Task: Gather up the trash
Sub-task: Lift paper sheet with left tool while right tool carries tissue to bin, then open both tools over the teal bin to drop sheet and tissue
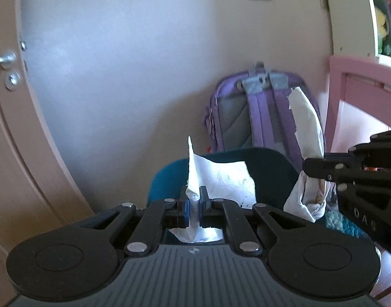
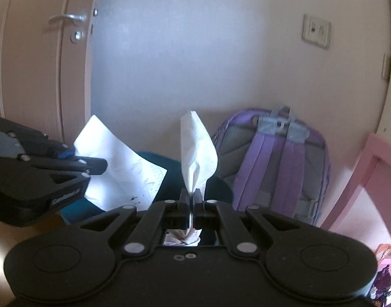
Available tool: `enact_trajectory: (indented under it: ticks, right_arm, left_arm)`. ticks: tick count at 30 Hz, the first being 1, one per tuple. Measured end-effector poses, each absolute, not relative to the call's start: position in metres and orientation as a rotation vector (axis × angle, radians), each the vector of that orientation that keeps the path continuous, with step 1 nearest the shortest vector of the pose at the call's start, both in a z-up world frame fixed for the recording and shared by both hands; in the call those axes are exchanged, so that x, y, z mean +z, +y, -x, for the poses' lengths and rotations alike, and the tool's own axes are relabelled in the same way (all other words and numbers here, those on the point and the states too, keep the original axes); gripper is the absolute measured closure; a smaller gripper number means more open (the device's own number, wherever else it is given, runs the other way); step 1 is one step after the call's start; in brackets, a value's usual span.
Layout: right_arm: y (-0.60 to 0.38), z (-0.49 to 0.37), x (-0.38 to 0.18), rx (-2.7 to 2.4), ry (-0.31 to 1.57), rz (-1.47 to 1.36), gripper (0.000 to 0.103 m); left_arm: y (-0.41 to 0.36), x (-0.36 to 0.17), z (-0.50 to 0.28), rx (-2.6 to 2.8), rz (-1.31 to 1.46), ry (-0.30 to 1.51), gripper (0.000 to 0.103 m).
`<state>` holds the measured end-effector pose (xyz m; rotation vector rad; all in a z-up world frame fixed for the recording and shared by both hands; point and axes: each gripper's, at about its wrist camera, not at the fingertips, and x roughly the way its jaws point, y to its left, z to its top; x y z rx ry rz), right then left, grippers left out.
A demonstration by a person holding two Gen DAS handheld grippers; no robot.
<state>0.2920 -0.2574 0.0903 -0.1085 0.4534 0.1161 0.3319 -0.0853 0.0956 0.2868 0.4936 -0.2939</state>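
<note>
Both grippers are loaded and up in the air. The left gripper (image 1: 194, 202) has its jaws pinched tight on a flat white sheet of paper with dark scribbles (image 1: 226, 181), which stands up above the fingers and fans out to the right. In the right wrist view the same sheet (image 2: 123, 163) hangs off to the left, clear of everything.

The right gripper (image 2: 192, 200) has its jaws closed almost fully on a crumpled white tissue with brownish stains (image 2: 198, 145); one end sticks up, the rest bunches below the fingers. From the left camera that tissue (image 1: 308, 138) sits just to the right of the paper sheet, the two pieces near each other but apart.

Behind them: a rounded dark teal fabric object (image 1: 267, 168), perhaps a chair back or a soft bin, I can't tell which. Further back, a lilac and grey backpack (image 2: 277, 163) leans on the pale wall (image 2: 195, 51), beside a pink wooden frame (image 1: 349, 97) and a beige door with a metal handle (image 2: 41, 64).

My read: two pieces are picked up, neither is dropped off. No bin is clearly in sight, and whether more trash is left I can't see.
</note>
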Motion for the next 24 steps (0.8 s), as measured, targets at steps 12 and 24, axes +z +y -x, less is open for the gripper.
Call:
enact_trajectory:
  ticks: [12,24]
  right_arm:
    - [-0.248,-0.323,0.059,0.200,0.603,0.130,0.100]
    - [-0.251,-0.323,0.058,0.186,0.627,0.093,0.076]
  left_arm:
    - [-0.100,0.056,-0.385,-0.311,-0.279,0.718,0.097]
    - [-0.101,0.035,-0.391,-0.315,-0.251,0.803,0.090]
